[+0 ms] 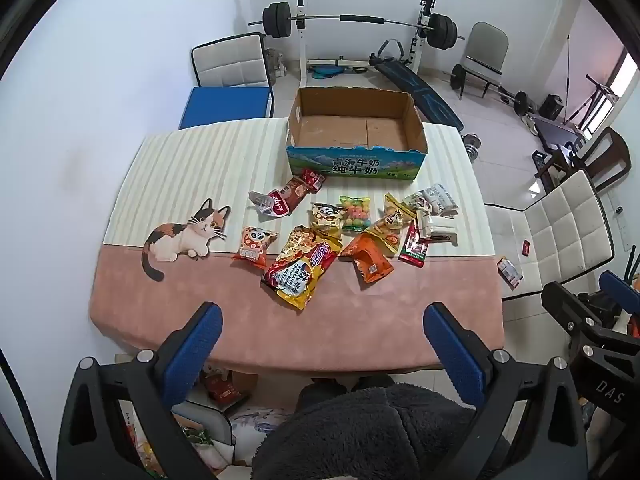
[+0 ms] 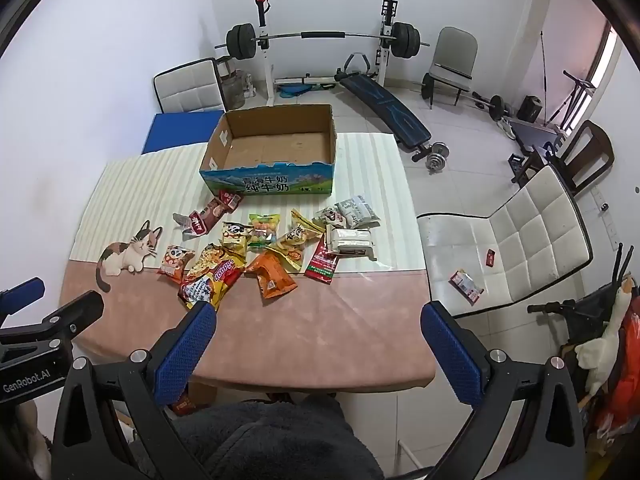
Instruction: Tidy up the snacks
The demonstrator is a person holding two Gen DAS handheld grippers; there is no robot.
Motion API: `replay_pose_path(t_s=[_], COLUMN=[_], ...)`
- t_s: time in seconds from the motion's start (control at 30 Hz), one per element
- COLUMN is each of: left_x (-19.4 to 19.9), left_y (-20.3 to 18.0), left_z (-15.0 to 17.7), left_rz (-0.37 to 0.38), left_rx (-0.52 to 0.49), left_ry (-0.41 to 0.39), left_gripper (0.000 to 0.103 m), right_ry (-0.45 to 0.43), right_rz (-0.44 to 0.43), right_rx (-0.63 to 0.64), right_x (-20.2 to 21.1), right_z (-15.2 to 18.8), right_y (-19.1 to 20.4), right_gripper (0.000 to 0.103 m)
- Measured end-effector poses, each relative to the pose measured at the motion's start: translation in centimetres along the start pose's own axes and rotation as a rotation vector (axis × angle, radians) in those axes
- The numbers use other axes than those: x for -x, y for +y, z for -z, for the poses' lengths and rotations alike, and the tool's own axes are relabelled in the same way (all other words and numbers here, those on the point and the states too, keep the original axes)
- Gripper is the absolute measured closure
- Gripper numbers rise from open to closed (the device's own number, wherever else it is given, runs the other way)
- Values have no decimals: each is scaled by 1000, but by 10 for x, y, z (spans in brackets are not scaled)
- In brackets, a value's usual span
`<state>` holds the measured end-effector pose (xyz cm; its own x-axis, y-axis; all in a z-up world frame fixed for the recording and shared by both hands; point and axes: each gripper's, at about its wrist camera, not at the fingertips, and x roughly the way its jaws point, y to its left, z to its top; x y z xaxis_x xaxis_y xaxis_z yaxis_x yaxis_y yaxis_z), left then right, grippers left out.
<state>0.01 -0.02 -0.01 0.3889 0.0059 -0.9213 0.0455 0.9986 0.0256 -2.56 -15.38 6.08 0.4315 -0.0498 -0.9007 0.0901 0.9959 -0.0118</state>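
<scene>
**Ana:** Snack packets [image 1: 344,232] lay heaped in the middle of the frame, overlapping on the worktop [image 1: 280,332], with the milk carton box [image 1: 354,128] just above them, open-topped and with nothing in it. What worried you?

**Ben:** Overlap, mostly. The yellow chips bag [image 1: 300,268] sat partly on its neighbours, and the orange pouch [image 1: 370,260] leaned against the yellow packets beside it. A tool closing on one edge could have dragged two packets, or slid one off the lower edge of the worktop.

**Ana:** And the tools?

**Ben:** Both were released, jaws spread wide with nothing between them. The left tool [image 1: 322,340] hung at the bottom of its frame over the pink cloth, short of the pile; the right tool [image 2: 318,340] likewise.

**Ana:** They looked close together.

**Ben:** They were. Each showed at the edge of the other's view, so two reaches into one small pile could have clashed.

**Ana:** Anything else?

**Ben:** Crinkly film, I'd judge, slips from flat pads, and a puffed bag could burst if squeezed hard. One packet [image 2: 466,285] lay on the white chair [image 2: 500,240] at the right, easy to overlook. The red sausage packet [image 1: 298,190] touched the box's front wall, so a grab there might have shoved the box.
</scene>
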Motion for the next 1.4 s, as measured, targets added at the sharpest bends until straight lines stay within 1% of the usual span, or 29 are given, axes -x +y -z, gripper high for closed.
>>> replay_pose_path(t_s=[0.07, 0.4, 0.43, 0.63, 0.93, 1.4], left_x=[0, 0, 0, 1, 5, 5], left_y=[0, 0, -1, -1, -12, -5], left_z=[0, 1, 2, 1, 2, 2], left_rz=[15, 6, 5, 11, 12, 21], left_rx=[5, 5, 5, 7, 9, 13], left_ry=[1, -16, -16, -10, -21, -20], left_gripper=[0, 0, 0, 0, 0, 0], right_ry=[-1, -7, -5, -6, -22, -29], right_rz=[6, 12, 12, 13, 15, 18], right_rx=[4, 7, 9, 11, 16, 23], right_x=[-1, 3, -5, -5, -1, 2], right_z=[-1, 1, -1, -5, -8, -11], right_y=[1, -5, 2, 4, 3, 7], right_gripper=[0, 0, 0, 0, 0, 0])
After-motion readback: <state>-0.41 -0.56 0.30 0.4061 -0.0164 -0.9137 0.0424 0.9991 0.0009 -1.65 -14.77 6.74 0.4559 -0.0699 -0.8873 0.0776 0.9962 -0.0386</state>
